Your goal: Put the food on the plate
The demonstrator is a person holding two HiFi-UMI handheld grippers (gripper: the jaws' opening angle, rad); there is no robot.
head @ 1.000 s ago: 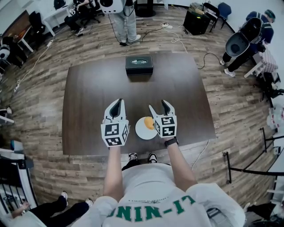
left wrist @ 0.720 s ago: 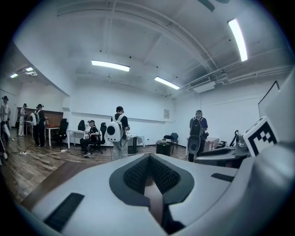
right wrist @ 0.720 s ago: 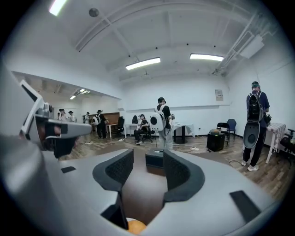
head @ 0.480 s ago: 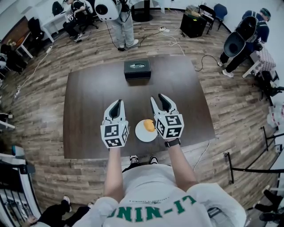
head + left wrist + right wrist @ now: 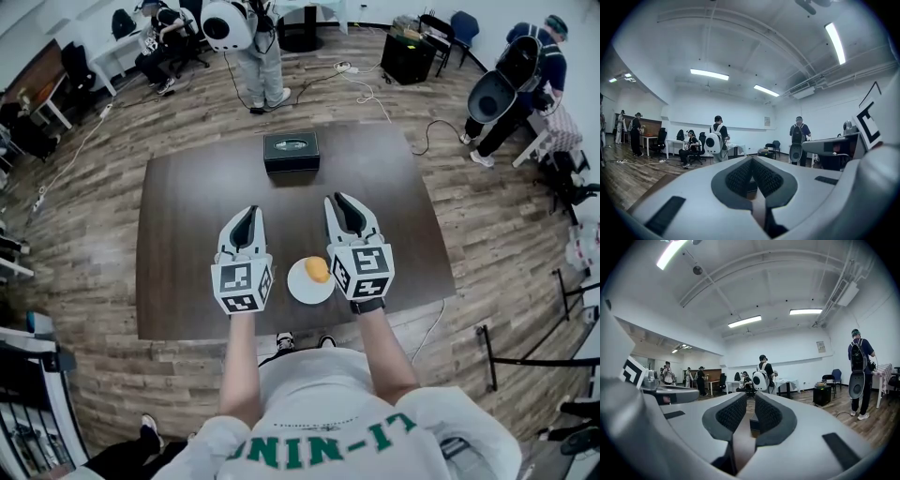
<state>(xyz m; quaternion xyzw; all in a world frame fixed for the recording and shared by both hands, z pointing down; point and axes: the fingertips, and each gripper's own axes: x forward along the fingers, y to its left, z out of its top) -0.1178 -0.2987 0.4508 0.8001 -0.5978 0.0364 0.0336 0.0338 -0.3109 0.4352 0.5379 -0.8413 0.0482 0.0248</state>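
Note:
A round orange piece of food (image 5: 318,270) lies on a small white plate (image 5: 302,289) near the front edge of the dark table (image 5: 187,206). My left gripper (image 5: 248,214) hovers just left of the plate, its jaws together and empty; in the left gripper view (image 5: 751,161) the pads meet at their tips. My right gripper (image 5: 339,201) is just right of the plate, clear of the food. Its jaws are closing, with a narrow gap left and nothing between them, as the right gripper view (image 5: 750,397) shows.
A black tissue box (image 5: 292,151) stands at the far middle of the table. Beyond the table, people stand and sit among chairs, desks and floor cables (image 5: 375,89). The table's front edge (image 5: 281,330) runs close to the plate.
The right gripper has drawn away from the food to the right and forward, and its jaws have narrowed from wide open. The food stays on the plate. The left gripper has barely moved.

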